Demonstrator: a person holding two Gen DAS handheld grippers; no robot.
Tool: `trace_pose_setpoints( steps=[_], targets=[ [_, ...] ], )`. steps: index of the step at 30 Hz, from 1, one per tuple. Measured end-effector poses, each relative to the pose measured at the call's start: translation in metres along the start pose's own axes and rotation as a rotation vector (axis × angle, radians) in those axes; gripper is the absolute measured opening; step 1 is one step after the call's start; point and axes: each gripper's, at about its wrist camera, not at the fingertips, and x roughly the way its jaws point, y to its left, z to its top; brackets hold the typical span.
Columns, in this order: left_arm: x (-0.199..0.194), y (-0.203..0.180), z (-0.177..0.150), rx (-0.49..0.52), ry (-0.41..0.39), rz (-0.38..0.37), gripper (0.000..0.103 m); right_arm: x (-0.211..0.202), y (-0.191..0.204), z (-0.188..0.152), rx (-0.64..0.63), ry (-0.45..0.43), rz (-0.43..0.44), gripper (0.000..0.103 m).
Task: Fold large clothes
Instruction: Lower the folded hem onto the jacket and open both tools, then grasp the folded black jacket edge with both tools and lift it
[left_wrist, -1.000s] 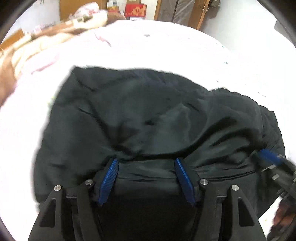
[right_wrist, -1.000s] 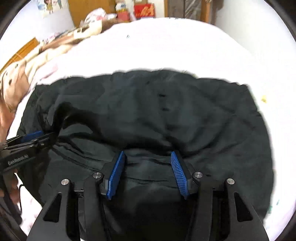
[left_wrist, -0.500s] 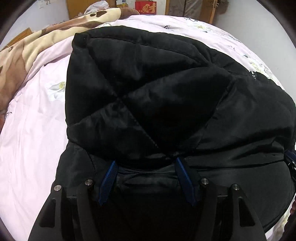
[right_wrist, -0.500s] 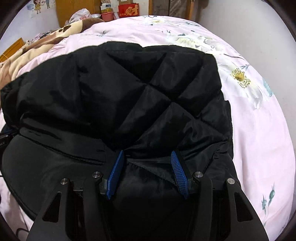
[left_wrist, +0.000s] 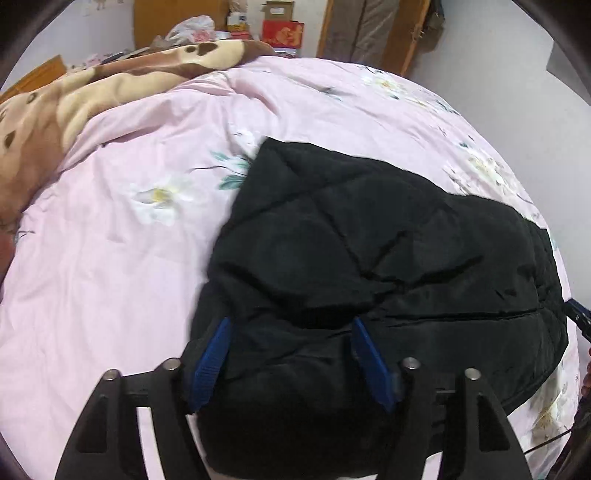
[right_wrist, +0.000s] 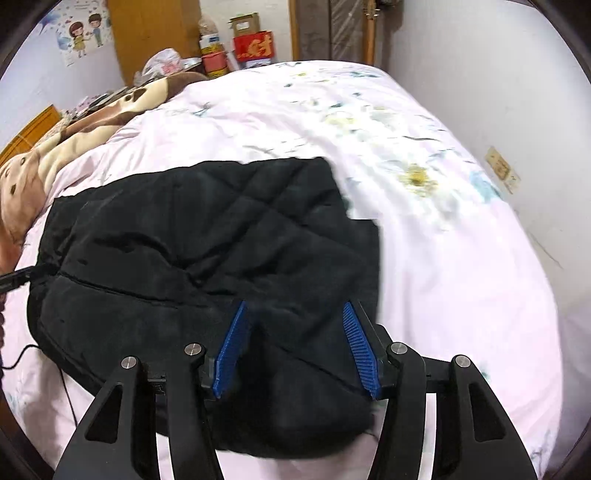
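A black quilted jacket (left_wrist: 369, 258) lies folded on the pink flowered bed sheet (left_wrist: 110, 258); it also shows in the right wrist view (right_wrist: 207, 251). My left gripper (left_wrist: 290, 328) stands at the jacket's near left edge, jaws wide apart, thick black fabric bulging between the blue pads (left_wrist: 212, 354). My right gripper (right_wrist: 293, 314) stands at the jacket's near right edge, jaws equally wide, fabric between its pads (right_wrist: 356, 347). Neither pair of pads visibly pinches the cloth. The right gripper's tip shows at the left view's far right (left_wrist: 580, 314).
A brown and cream blanket (left_wrist: 74, 103) is bunched along the bed's far left. Boxes and a plastic bag (right_wrist: 251, 48) stand behind the bed by a wooden wardrobe. A grey wall (right_wrist: 498, 92) runs along the bed's right side. A thin black cable (right_wrist: 44, 354) lies near left.
The jacket's far half came over toward me and now lies doubled and lower on the bed. Both grippers pulled back and down, so more pink sheet shows beyond the jacket.
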Motion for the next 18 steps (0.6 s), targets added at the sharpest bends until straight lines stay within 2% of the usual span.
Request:
trace_pose_setpoints(
  steps=[2, 6, 7, 9, 12, 13, 16, 18],
  targets=[
    [-0.002, 0.021, 0.004, -0.014, 0.007, -0.024, 0.077, -0.003, -0.012, -0.002, 0.0, 0.017, 0.0, 0.068],
    [0.001, 0.057, 0.004, -0.049, 0.047, -0.069, 0.081, -0.008, -0.032, -0.012, 0.046, 0.039, 0.047, 0.073],
    [0.005, 0.065, 0.004, -0.05, 0.068, -0.084, 0.082, -0.008, -0.037, -0.015, 0.056, 0.046, 0.055, 0.077],
    [0.014, 0.077, 0.003, -0.065, 0.109, -0.125, 0.084, -0.002, -0.051, -0.019, 0.094, 0.072, 0.092, 0.078],
    [0.027, 0.076, -0.003, -0.075, 0.164, -0.148, 0.087, 0.011, -0.06, -0.024, 0.147, 0.107, 0.14, 0.078],
    [0.03, 0.065, -0.008, -0.068, 0.176, -0.156, 0.088, 0.015, -0.06, -0.021, 0.154, 0.109, 0.151, 0.079],
    [0.05, 0.063, -0.004, -0.075, 0.235, -0.225, 0.09, 0.033, -0.052, -0.015, 0.147, 0.141, 0.187, 0.079],
    [0.058, 0.058, -0.004, -0.074, 0.233, -0.238, 0.096, 0.044, -0.055, -0.014, 0.161, 0.163, 0.226, 0.08]
  ],
)
